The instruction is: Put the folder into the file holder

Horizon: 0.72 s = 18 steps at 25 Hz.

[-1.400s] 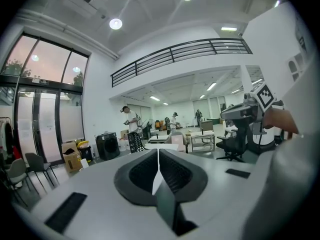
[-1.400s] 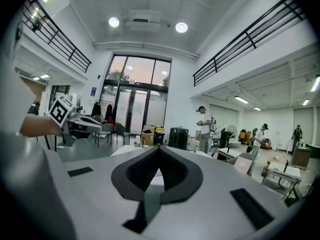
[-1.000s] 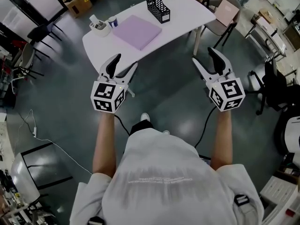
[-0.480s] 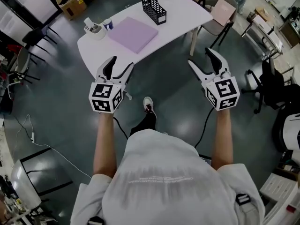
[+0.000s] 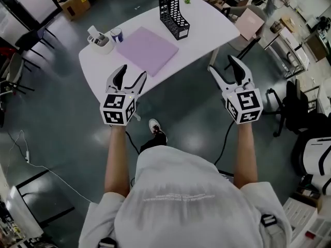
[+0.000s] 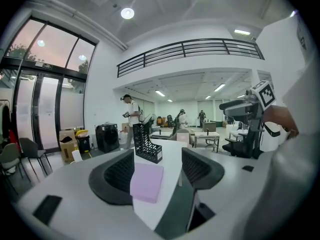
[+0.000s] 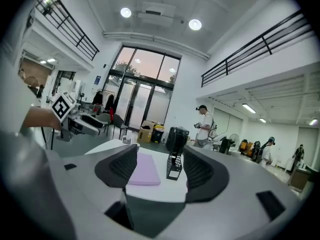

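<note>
Two empty grippers are held short of the white table (image 5: 207,19), the left gripper (image 5: 133,72) just opened wider, the right gripper (image 5: 221,63) just narrowed slightly yet spread, presumably readied for the lilac folder (image 5: 147,49) laid flat there at 7 o'clock from the black mesh file holder (image 5: 173,12).

Glossy grey floor (image 5: 62,112), white table (image 5: 207,27), tall glazed doors (image 7: 144,106), ceiling spotlights (image 6: 127,13)

Head view looks steeply down; both gripper views face level — all 3 share the table (image 5: 207,25) and folder (image 5: 147,49).
</note>
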Motion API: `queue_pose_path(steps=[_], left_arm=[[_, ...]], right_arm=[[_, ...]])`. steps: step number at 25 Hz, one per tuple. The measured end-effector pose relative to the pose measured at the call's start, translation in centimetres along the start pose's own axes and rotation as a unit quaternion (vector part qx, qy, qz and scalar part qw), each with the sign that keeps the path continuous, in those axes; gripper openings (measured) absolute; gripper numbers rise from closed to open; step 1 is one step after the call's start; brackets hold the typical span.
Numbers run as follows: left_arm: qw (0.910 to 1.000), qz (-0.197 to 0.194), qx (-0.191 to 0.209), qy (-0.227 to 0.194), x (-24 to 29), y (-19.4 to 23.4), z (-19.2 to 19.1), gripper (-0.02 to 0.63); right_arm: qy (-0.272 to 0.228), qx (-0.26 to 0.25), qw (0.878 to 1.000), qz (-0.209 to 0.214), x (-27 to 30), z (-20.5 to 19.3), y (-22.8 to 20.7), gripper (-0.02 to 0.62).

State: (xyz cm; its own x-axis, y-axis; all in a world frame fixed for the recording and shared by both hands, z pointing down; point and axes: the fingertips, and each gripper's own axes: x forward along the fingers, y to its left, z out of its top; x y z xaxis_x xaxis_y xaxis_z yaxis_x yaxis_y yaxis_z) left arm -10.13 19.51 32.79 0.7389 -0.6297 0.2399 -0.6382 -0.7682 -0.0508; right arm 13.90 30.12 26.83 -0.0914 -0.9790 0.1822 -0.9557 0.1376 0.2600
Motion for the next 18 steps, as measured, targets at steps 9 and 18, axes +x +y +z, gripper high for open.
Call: queue_pose_path(steps=[9, 18], left_arm=[[0.9993, 0.01, -0.026, 0.025, 6.7, 10.5, -0.9, 0.314], [0.9928, 0.025, -0.094, 0.069, 12.4, 19.4, -4.7, 0.314]], right_arm=[[0.026, 0.043, 0.998, 0.033, 13.2, 2.0, -0.4, 0.219], [0.086, 0.025, 0.993, 0.074, 26.7, 2.5, 1.6, 0.216]])
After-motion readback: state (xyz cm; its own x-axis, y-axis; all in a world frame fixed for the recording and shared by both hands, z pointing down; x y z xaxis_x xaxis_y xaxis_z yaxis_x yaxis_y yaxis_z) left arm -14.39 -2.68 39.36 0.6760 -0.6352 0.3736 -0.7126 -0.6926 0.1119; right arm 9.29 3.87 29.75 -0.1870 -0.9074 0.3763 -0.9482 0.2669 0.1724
